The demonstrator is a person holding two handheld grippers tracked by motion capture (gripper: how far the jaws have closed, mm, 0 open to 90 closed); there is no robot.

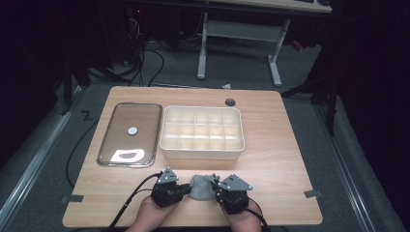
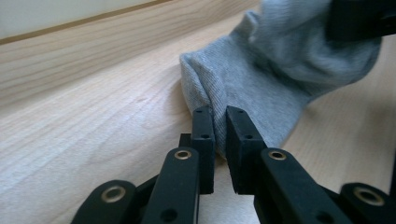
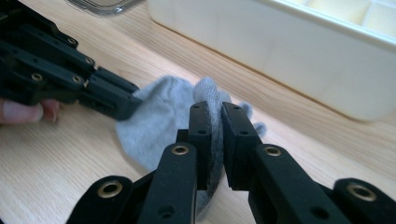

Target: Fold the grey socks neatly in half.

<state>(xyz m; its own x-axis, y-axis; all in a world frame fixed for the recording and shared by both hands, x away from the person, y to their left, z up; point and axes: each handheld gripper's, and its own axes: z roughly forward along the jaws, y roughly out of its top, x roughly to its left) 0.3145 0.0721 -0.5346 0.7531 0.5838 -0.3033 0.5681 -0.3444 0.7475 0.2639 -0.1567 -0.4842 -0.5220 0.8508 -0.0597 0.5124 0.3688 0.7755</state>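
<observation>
Mid-handling of a grey sock (image 1: pixel 201 187) bunched on the counter (image 1: pixel 270 159) just in front of the divided white box (image 1: pixel 201 133), left gripper (image 2: pixel 220 122) and right gripper (image 3: pixel 214 119) each clamped on a fold; next, probably folding or lifting together toward a compartment.

Dim lab: floor cables (image 1: pixel 145 58), desk frame (image 1: pixel 239 36).
</observation>
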